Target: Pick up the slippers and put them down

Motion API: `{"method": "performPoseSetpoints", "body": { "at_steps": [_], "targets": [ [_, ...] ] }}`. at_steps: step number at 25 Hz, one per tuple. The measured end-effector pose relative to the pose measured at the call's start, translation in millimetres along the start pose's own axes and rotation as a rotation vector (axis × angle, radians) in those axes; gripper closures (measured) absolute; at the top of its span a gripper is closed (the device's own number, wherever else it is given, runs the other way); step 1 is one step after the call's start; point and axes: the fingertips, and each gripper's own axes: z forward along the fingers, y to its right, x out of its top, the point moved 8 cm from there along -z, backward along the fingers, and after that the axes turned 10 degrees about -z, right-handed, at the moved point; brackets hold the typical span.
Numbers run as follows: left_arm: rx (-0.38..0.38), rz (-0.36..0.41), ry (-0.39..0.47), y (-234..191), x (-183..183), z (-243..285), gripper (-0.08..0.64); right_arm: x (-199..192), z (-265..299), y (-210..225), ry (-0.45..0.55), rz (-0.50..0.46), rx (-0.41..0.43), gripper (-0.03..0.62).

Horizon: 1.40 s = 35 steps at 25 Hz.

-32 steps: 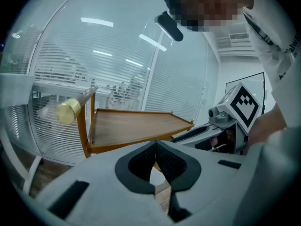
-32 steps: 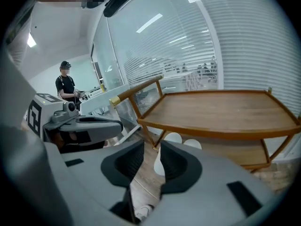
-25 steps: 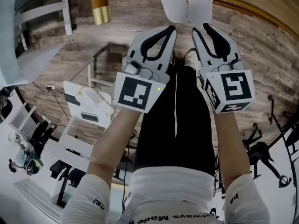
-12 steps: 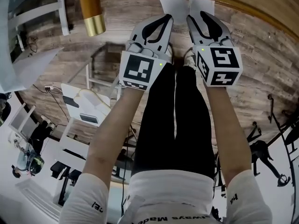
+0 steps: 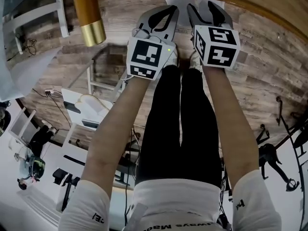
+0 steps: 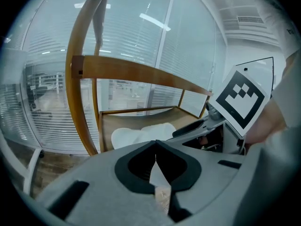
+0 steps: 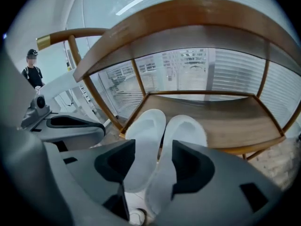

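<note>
Slippers [image 7: 162, 140] lie paired on the low shelf [image 7: 225, 121], untouched. Right gripper [image 7: 154, 145] jaws have just been opening and frame them, evidently for pickup, gripping nothing. Left gripper [image 6: 155, 142] jaws closed, empty, apparently in reserve.

Both forearms, left [image 5: 115, 124] and right [image 5: 226, 114], reach forward and downward, side by side and parallel. Left gripper [image 6: 155, 160]: jaws closed tip to tip, nothing between them. Right gripper [image 7: 153, 161]: jaws apart, having just been opening, pads clear of the slippers [image 7: 162, 135] seen between them.
</note>
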Motion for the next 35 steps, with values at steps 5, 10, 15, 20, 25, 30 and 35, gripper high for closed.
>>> {"method": "performPoseSetpoints", "body": {
  "at_steps": [5,10,15,20,25,30,35],
  "targets": [
    [0.006,-0.002,-0.019,-13.8,-1.3,11.3,0.548,4.1,24.5,5.5,-0.016,0.032,-0.035,0.362],
    [0.017,-0.008,-0.021,-25.8,2.3,20.2,0.548,7.3,45.6,10.6,-0.037,0.038,-0.059,0.351],
    [0.016,0.012,-0.029,-29.6,2.5,26.3,0.548,10.8,65.5,12.9,-0.032,0.017,-0.074,0.348],
    [0.021,0.008,-0.036,-35.3,0.3,26.3,0.548,11.7,80.1,16.5,-0.003,-0.004,-0.114,0.35],
    [0.027,0.003,-0.04,-40.3,-1.0,24.1,0.548,10.1,82.8,22.6,0.012,-0.05,-0.168,0.485],
    [0.037,0.0,-0.037,-41.6,1.0,22.9,0.548,12.2,79.3,20.3,0.029,-0.086,-0.159,0.56],
    [0.04,0.006,-0.032,-39.1,4.2,20.4,0.548,9.6,70.2,17.8,0.04,-0.078,-0.158,0.565]
  ]
}}
